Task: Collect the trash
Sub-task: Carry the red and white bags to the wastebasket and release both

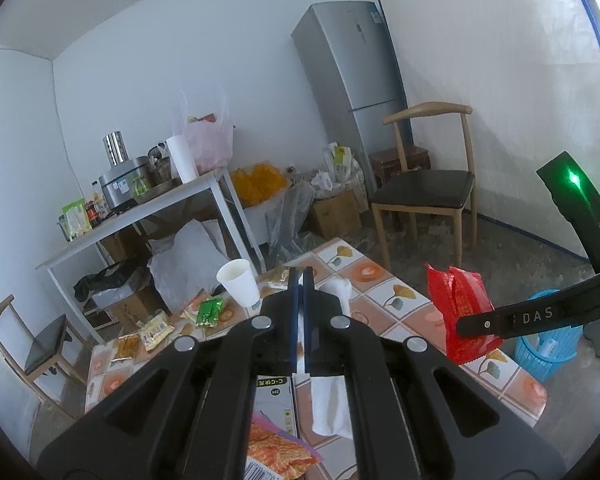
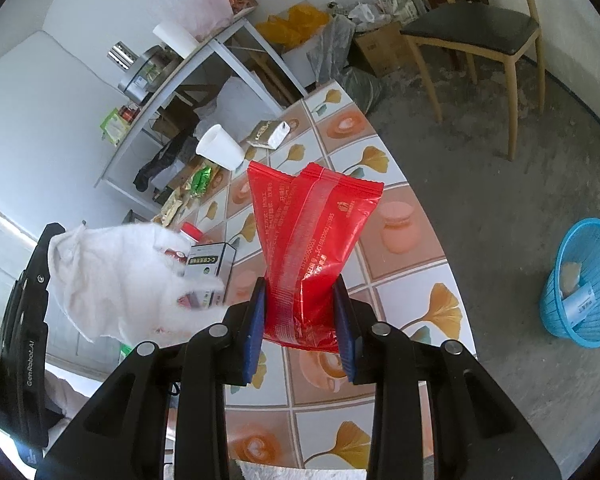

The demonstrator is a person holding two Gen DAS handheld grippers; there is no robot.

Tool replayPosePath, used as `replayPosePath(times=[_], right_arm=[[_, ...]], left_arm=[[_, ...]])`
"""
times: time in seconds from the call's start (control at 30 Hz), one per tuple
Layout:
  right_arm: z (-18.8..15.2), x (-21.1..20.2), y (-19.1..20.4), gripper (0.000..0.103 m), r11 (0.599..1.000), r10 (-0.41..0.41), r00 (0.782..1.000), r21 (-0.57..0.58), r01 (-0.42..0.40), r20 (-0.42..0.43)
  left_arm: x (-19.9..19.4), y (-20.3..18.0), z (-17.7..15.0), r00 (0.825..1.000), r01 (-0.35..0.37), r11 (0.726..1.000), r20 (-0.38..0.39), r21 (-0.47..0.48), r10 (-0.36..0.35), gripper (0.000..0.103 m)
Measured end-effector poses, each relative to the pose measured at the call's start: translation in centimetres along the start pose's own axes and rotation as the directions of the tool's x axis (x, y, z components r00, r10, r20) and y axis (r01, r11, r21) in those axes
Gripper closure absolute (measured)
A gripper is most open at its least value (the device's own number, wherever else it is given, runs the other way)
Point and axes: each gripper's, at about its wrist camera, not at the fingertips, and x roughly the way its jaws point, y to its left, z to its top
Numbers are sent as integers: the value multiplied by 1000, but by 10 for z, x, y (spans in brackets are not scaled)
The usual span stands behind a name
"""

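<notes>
Trash items are shown scattered over a tiled bench (image 1: pixel 384 300) in the left wrist view: a white paper cup (image 1: pixel 239 282) stands upright near the far edge, with a green wrapper (image 1: pixel 210 311) and yellow packets (image 1: pixel 155 329) lying just beside it. The left claw (image 1: pixel 301 276) is seen fully closed, its blue pads pressed together on a white tissue (image 1: pixel 328 404), which hangs below the fingers. To the right, a red wrapper (image 1: pixel 462 312) is held above the bench edge by the right claw (image 1: pixel 480 325), of which only one black finger is visible here. A blue basket (image 1: pixel 548 344) stands on the floor behind it.

In the right wrist view, the red wrapper (image 2: pixel 308 252) is gripped upright between the blue pads of the right claw (image 2: pixel 300 312), which is partly closed on the wrapper's lower end. The white tissue (image 2: pixel 112 280) is seen at the left, held off the bench by the left claw (image 2: pixel 50 248), in front of a small box (image 2: pixel 210 264). The paper cup (image 2: pixel 220 148) and the green wrapper (image 2: pixel 202 178) lie farther along the bench (image 2: pixel 400 292). The blue basket (image 2: pixel 588 292) stands on the floor at the right, with some pale scraps inside it.
</notes>
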Motion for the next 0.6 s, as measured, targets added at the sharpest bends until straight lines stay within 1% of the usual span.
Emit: replayPosePath(times=[0.3, 0.4, 0.43, 0.5, 0.57, 0.6], right_arm=[[-4, -17, 2, 72, 1000, 4, 1000, 0, -4, 24], [-5, -21, 1, 72, 1000, 5, 999, 5, -5, 36], [-5, -23, 0, 72, 1000, 7, 999, 9, -8, 42], [-5, -30, -2, 72, 1000, 8, 998, 17, -9, 60], [-8, -41, -7, 72, 999, 6, 996, 32, -8, 84], [-10, -47, -11, 72, 999, 3, 995, 41, -7, 96]], left_arm=[[-13, -4, 5, 1000, 2, 1000, 24, 1, -2, 103], [-16, -3, 6, 999, 17, 1000, 30, -7, -17, 103], [-16, -2, 7, 999, 40, 999, 28, -17, -39, 103], [-16, 2, 10, 993, 114, 992, 16, -56, -114, 103], [-13, 8, 14, 982, 190, 977, 0, -96, -191, 103], [-9, 10, 16, 969, 244, 962, -10, -125, -247, 103]])
